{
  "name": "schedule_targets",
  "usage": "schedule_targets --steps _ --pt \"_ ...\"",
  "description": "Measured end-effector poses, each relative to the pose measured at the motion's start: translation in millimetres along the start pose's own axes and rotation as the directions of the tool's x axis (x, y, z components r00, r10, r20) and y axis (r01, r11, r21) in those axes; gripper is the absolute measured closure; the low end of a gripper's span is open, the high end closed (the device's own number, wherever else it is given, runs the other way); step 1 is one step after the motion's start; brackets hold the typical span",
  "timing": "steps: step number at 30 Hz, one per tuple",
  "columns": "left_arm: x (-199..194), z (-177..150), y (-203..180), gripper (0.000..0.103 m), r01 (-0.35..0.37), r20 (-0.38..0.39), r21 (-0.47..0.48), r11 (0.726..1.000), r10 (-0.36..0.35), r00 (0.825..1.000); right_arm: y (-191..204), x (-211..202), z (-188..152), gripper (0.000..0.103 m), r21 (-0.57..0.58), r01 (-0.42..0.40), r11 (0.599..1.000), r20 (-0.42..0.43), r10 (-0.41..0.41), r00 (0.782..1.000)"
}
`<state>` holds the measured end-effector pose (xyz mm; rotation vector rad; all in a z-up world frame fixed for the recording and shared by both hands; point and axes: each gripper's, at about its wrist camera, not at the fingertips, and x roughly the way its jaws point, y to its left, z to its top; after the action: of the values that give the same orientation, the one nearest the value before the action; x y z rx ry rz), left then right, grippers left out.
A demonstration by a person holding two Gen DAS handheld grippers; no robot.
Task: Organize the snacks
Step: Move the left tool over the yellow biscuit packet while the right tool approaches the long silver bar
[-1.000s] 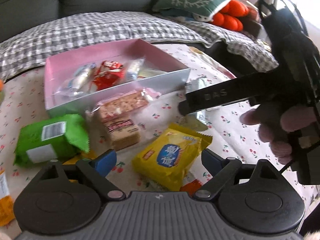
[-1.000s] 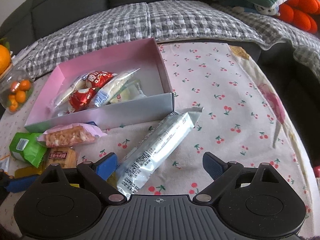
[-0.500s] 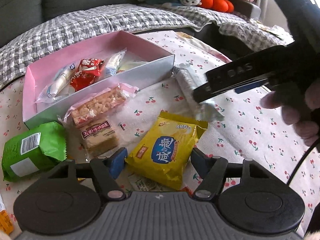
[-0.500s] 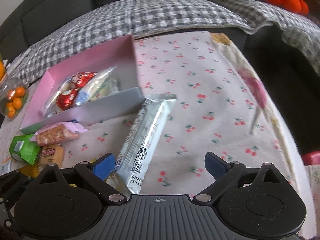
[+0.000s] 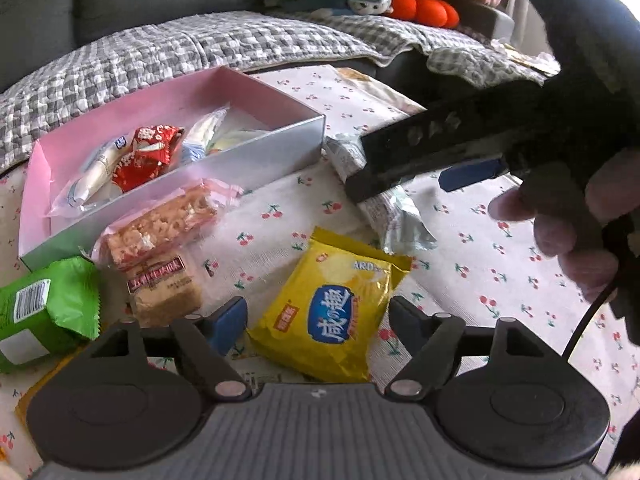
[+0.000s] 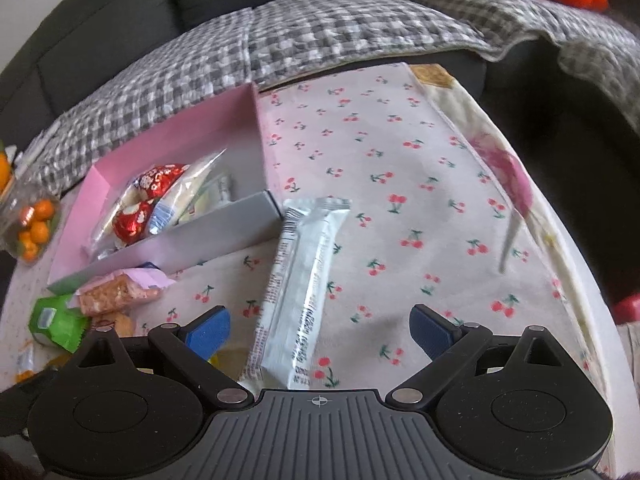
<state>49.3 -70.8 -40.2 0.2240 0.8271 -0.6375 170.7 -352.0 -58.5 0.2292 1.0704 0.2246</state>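
A yellow cracker packet (image 5: 332, 312) lies flat on the cherry-print cloth between the fingers of my left gripper (image 5: 316, 320). Its jaws are opening, and both blue pads stand just clear of the packet's edges. In the right wrist view a long silver bar (image 6: 308, 280) lies between the wide-open fingers of my right gripper (image 6: 320, 330), nearer the left pad, untouched. The left wrist view shows that gripper's black finger (image 5: 420, 148) over the silver bar (image 5: 392, 212), with a hand behind it. The pink box (image 5: 260, 92) holds red-wrapped snacks (image 5: 148, 156) and white packets.
A pink-wrapped crisp bar (image 5: 164, 216), a brown cake square (image 5: 164, 284) and a green packet (image 5: 44, 316) lie left of the yellow one. A tub of small oranges (image 6: 32, 224) stands far left. A checked blanket (image 6: 340, 28) on the sofa borders the back; the table drops off at the right.
My left gripper has come in around the yellow packet with narrower jaws than a second ago. The right gripper has shifted over the silver bar, which now lies more lengthwise between its fingers.
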Motion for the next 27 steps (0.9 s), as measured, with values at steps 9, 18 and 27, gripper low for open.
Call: schedule_targets --steps 9,18,27 --pt "2 -2 -11 0.039 -0.086 0.013 0.005 0.996 0.085 0.996 1 5 -14 0.005 -0.162 0.111 0.981 -0.007 -0.114 0.993" --pt "0 -6 -14 0.031 -0.068 0.031 0.034 0.997 0.067 0.997 -13 1 -20 0.0 -0.181 0.092 0.979 0.029 -0.088 0.996" --pt "3 -14 -9 0.0 -0.077 0.033 0.029 0.997 0.076 0.997 -14 -2 -27 0.0 -0.193 0.087 0.977 0.084 -0.072 0.994"
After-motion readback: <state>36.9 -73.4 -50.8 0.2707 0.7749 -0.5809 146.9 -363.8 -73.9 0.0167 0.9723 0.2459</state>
